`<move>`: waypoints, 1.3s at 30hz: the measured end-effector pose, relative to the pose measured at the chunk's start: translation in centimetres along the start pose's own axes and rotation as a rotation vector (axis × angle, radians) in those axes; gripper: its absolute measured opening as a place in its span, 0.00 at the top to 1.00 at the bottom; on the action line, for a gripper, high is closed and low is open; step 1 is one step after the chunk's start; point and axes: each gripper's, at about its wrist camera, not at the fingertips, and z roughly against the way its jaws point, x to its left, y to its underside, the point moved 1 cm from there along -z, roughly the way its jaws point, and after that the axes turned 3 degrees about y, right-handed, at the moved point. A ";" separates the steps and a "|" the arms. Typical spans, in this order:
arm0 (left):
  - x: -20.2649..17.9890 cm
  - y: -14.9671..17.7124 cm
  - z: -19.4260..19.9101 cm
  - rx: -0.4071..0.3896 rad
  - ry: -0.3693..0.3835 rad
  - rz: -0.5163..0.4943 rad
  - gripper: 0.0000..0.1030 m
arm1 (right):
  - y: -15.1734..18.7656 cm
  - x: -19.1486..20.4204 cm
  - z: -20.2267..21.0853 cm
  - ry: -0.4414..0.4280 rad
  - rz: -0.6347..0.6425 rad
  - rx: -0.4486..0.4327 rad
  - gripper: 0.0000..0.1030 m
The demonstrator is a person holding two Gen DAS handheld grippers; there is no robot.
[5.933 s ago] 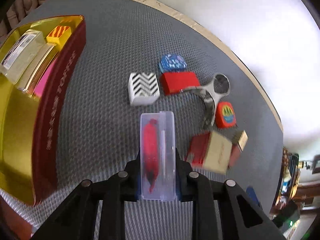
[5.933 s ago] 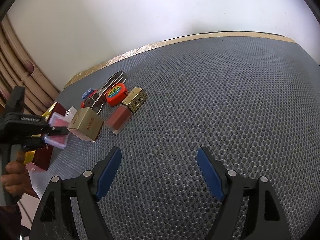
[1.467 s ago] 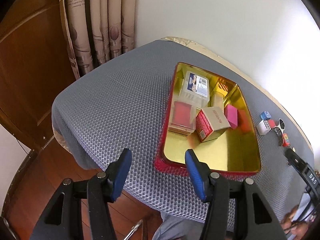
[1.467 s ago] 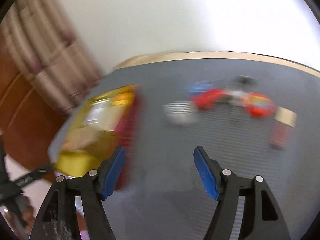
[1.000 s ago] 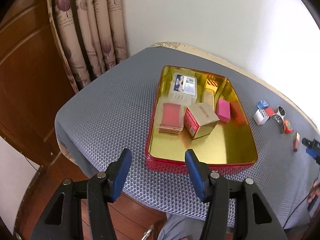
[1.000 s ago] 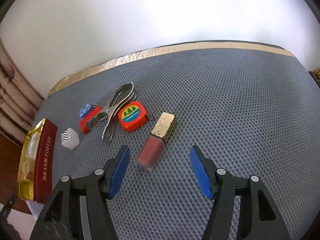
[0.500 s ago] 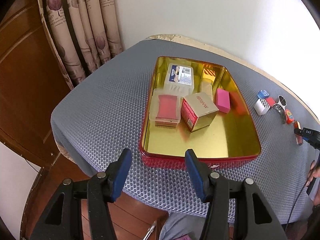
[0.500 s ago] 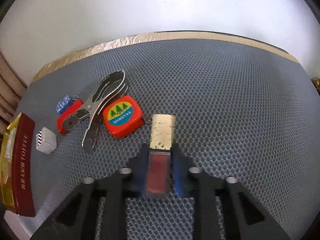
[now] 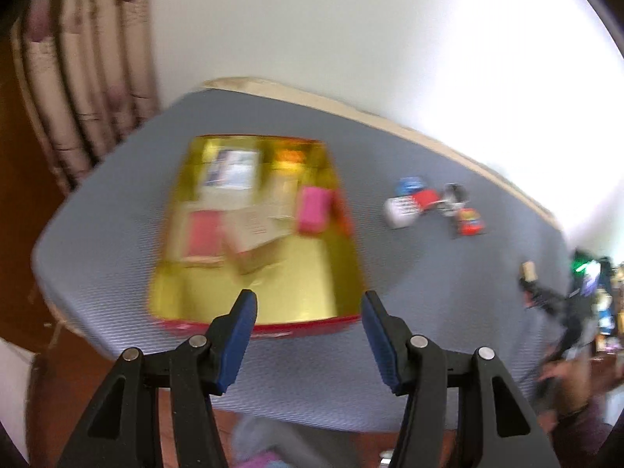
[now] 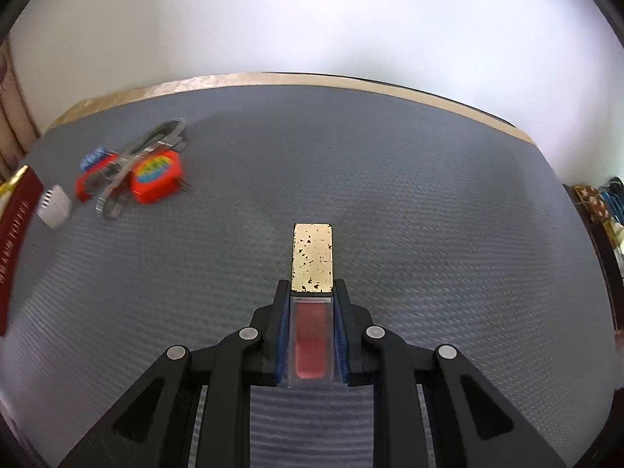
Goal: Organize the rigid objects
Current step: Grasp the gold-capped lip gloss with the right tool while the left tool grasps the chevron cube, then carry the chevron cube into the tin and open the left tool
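Since a second ago, the left gripper (image 9: 308,335) has swung; its fingers stand apart, empty, near the gold tin (image 9: 257,304) on the desk (image 9: 409,265). Right view: right gripper (image 10: 311,335) clamps the gold-capped bottle (image 10: 312,308), long axis pointing forward, tin far left.

Home, prob. living/dining rm. Cues: patterned beige curtain (image 9: 84,89) hanging at left, wood-panel door or cabinet (image 9: 15,179) beside it, wood floor below table edge. Plain white wall (image 10: 312,19) behind. Table (image 10: 390,179) w/ grey mesh cover, pale trim at rim. Household bits on it: gold-lined toffee tin (image 9: 273,288) w/ small boxes, red tape measure (image 10: 156,175), metal clip (image 10: 136,163). Cluttered shelf stuff at far right (image 10: 604,210), blurred.
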 end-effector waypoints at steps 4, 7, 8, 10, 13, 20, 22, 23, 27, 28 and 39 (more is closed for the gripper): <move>-4.0 -2.5 -2.1 0.075 0.108 -0.026 0.45 | 0.8 -2.1 0.2 -0.002 -0.038 -0.028 0.82; -6.5 -4.7 -5.3 0.138 0.136 -0.012 0.45 | 0.8 -2.2 -0.1 -0.023 -0.049 -0.034 0.82; -7.0 -5.3 -6.1 0.147 0.129 -0.009 0.45 | 0.8 -2.4 -0.2 -0.029 -0.052 -0.036 0.82; -7.8 -6.6 -8.1 0.167 0.109 -0.007 0.45 | 1.0 -2.8 0.0 -0.040 -0.056 -0.039 0.82; -9.2 -8.4 -11.4 0.208 0.102 0.006 0.45 | 1.4 -3.3 0.4 -0.053 -0.051 -0.044 0.82; -10.1 -10.0 -17.3 0.293 0.038 0.039 0.45 | 1.8 -3.8 0.9 -0.092 -0.051 -0.044 0.82; -9.9 -10.2 -18.4 0.309 0.020 0.042 0.45 | 1.8 -4.2 0.9 -0.104 -0.058 -0.040 0.82; -9.9 -10.2 -18.9 0.315 0.008 0.043 0.45 | 1.7 -4.3 0.9 -0.110 -0.064 -0.039 0.82; -9.5 -10.2 -20.6 0.339 -0.008 0.052 0.45 | 1.6 -4.9 1.0 -0.130 -0.078 -0.033 0.82; -9.6 -10.1 -20.9 0.342 -0.018 0.056 0.45 | 1.5 -4.9 0.9 -0.130 -0.078 -0.033 0.82; -8.1 -8.9 -20.7 0.302 0.004 0.109 0.71 | 1.2 -4.9 0.5 -0.121 -0.071 -0.035 0.81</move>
